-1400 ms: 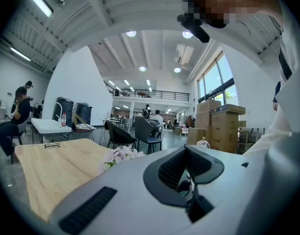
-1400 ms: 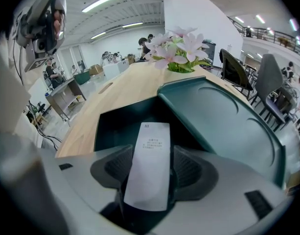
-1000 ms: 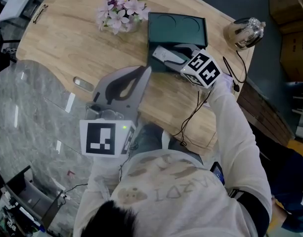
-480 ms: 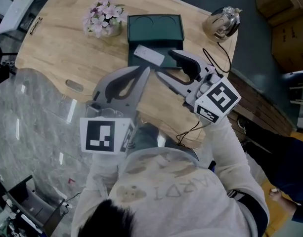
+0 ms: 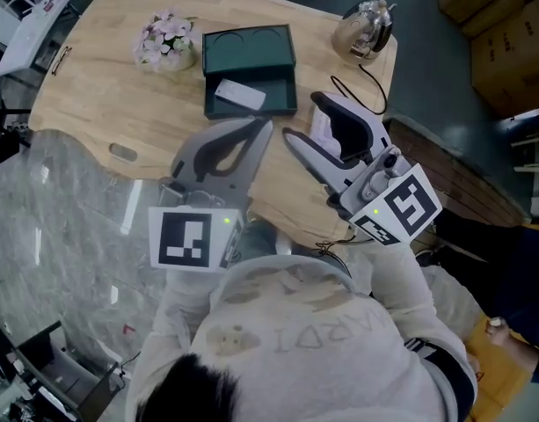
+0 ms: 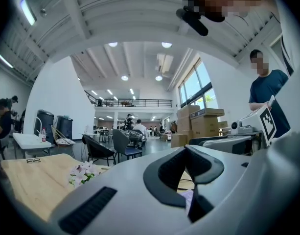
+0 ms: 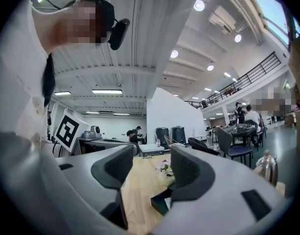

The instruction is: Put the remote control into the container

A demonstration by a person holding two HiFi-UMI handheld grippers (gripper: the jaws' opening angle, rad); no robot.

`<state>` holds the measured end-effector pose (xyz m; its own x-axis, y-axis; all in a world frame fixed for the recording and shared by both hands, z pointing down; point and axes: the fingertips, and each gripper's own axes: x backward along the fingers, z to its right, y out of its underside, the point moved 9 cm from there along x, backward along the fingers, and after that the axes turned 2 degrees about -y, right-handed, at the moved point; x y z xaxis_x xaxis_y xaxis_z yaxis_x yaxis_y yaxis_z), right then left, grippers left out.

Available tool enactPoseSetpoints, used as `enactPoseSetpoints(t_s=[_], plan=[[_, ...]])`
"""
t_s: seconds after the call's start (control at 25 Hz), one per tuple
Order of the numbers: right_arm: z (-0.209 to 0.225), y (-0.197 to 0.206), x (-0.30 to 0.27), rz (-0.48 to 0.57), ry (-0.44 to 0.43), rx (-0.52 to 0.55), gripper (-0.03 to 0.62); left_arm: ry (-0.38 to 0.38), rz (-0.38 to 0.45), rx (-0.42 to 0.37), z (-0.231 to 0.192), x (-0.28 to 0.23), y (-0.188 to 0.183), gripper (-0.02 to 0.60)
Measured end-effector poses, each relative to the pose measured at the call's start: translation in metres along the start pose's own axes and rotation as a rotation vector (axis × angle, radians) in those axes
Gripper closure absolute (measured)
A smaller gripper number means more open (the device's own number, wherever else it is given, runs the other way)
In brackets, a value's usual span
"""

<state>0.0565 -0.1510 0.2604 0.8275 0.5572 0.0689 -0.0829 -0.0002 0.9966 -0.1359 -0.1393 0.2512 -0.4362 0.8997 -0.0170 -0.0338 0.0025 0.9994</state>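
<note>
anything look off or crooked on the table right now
Only one small thing: the white rectangular remote control lies slanted inside the dark green rectangular container, not square with its walls. Nothing looks spilled, tipped or broken.

On the table [image 5: 93, 86], the remote control [image 5: 240, 94] lies in the container [image 5: 251, 51]; flowers [image 5: 166, 40] stand just left of it; a kettle [image 5: 361, 26] sits far right.

Flowers [image 5: 167, 39] and kettle [image 5: 362, 26] on wooden table [image 5: 111, 90]
</note>
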Motion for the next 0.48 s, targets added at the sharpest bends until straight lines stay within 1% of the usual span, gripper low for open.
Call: enactPoseSetpoints(t_s=[0.08,0.12,0.2,0.32,0.48], plan=[[-0.003,-0.006,0.01,0.013,0.009,0.008,0.351,0.001,-0.004,0.005,0.01,0.003,-0.003,0.581],[-0.004,-0.009,0.015,0.021,0.015,0.014,0.368,0.002,-0.002,0.006,0.015,0.004,-0.005,0.581],[-0.006,-0.015,0.024,0.04,0.029,0.019,0.425,0.004,0.008,-0.001,0.022,0.006,-0.007,0.581],[-0.007,-0.019,0.034,0.055,0.036,0.011,0.43,0.002,0.015,-0.008,0.032,0.01,-0.009,0.581],[-0.011,-0.022,0.042,0.05,0.018,0.017,0.429,-0.007,0.022,-0.01,0.041,0.016,-0.011,0.581]])
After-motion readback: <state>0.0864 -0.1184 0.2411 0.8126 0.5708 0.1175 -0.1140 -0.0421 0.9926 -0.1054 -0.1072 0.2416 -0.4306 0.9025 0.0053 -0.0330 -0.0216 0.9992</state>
